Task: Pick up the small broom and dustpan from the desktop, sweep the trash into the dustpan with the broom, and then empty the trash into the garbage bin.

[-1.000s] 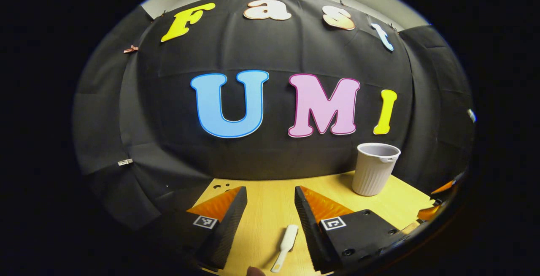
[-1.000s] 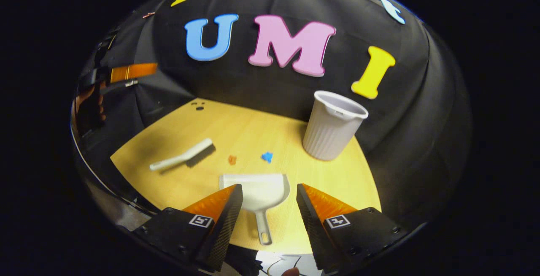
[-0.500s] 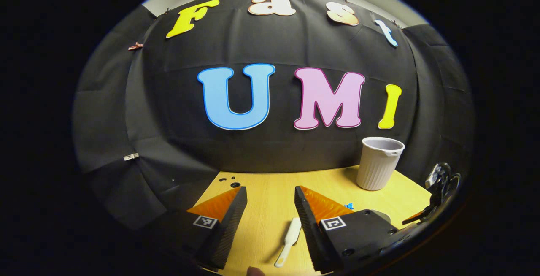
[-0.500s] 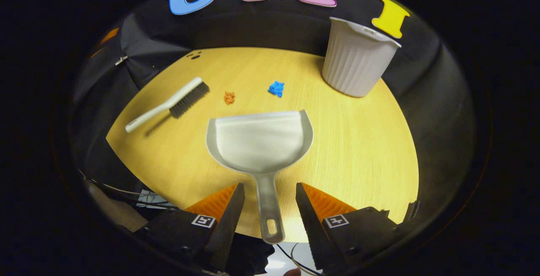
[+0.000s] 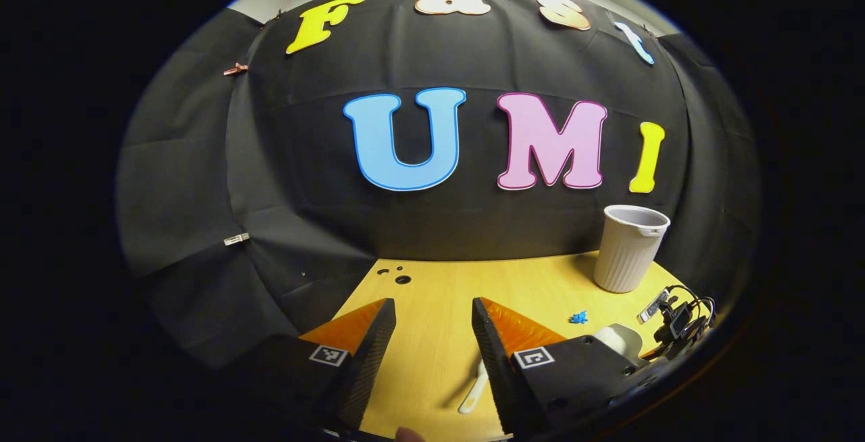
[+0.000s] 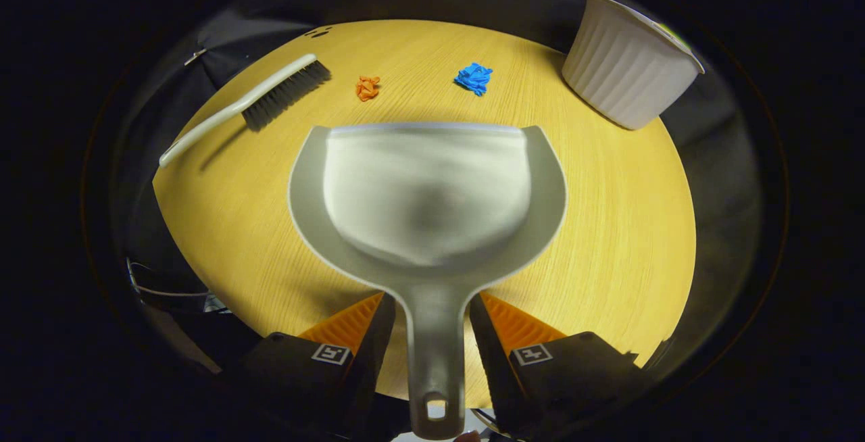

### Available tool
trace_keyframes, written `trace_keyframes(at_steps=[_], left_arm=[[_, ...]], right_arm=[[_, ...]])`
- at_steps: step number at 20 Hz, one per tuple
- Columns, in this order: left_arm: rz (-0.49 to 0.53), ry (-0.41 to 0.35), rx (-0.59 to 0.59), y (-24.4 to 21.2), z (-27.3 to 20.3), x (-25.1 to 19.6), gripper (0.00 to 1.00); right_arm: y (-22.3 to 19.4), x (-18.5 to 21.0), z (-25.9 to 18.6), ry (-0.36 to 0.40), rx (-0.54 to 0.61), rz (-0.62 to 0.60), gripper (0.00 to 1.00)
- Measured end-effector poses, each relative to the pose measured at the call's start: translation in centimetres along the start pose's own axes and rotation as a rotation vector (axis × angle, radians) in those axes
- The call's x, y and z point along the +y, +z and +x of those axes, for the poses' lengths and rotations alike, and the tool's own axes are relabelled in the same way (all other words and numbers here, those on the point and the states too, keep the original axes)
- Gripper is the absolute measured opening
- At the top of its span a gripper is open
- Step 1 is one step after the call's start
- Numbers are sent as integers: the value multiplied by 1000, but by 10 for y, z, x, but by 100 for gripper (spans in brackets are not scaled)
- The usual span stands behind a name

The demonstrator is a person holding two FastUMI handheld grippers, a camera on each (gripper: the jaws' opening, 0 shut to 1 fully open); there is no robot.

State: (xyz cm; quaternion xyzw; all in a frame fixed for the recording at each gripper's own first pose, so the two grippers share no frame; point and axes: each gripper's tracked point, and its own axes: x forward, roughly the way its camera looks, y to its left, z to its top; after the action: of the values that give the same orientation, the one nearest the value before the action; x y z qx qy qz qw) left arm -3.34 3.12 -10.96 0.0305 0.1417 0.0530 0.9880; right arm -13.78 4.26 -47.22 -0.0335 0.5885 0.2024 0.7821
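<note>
I am holding the right gripper [image 6: 426, 307] low over the yellow wood-grain worktop [image 6: 608, 226], and its jaws are standing apart on either side of the handle of the pale grey plastic dustpan [image 6: 426, 192]. The handle is running between the fingers with a gap showing on each side, so nothing is gripped. The dustpan is lying flat on the worktop with its open mouth pointing away from me.

Taking the dustpan as my landmark: the small white-handled broom with dark bristles [image 6: 250, 101] is lying beyond it to the left, well apart, handle end toward the worktop's edge. A crumpled orange paper scrap [image 6: 367, 87] and a crumpled blue paper scrap [image 6: 474, 78] are sitting just past the dustpan's mouth, orange to the left, blue to the right. The ribbed white plastic garbage bin [image 6: 625, 74] is standing upright beyond the dustpan to the right.

In the left gripper view, I am keeping the left gripper [image 5: 427, 324] above the near edge of the worktop [image 5: 439, 286], jaws spread wide and empty. The broom's handle [image 5: 474, 391] is peeking out between them, beside the right-hand finger. The garbage bin [image 5: 630, 249] is standing far right, with the blue scrap [image 5: 578, 317] in front of it.
</note>
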Motion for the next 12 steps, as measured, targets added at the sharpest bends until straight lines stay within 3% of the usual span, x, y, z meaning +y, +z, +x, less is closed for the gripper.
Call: trace_keyframes(at_steps=[5,7,8,10,12], left_arm=[[2,28,22,-5,0,0,74],[3,31,41,-10,3,-5,74],[3,27,54,-12,5,-8,74],[10,6,81,-19,12,-19,74],[17,-18,122,-30,21,-29,72]], right_arm=[[7,-3,9,20,56,54,69],[5,-7,8,16,91,56,60],[4,-8,6,17,107,60,48],[11,-8,10,25,71,26,40],[12,-6,10,45,43,27,39]])
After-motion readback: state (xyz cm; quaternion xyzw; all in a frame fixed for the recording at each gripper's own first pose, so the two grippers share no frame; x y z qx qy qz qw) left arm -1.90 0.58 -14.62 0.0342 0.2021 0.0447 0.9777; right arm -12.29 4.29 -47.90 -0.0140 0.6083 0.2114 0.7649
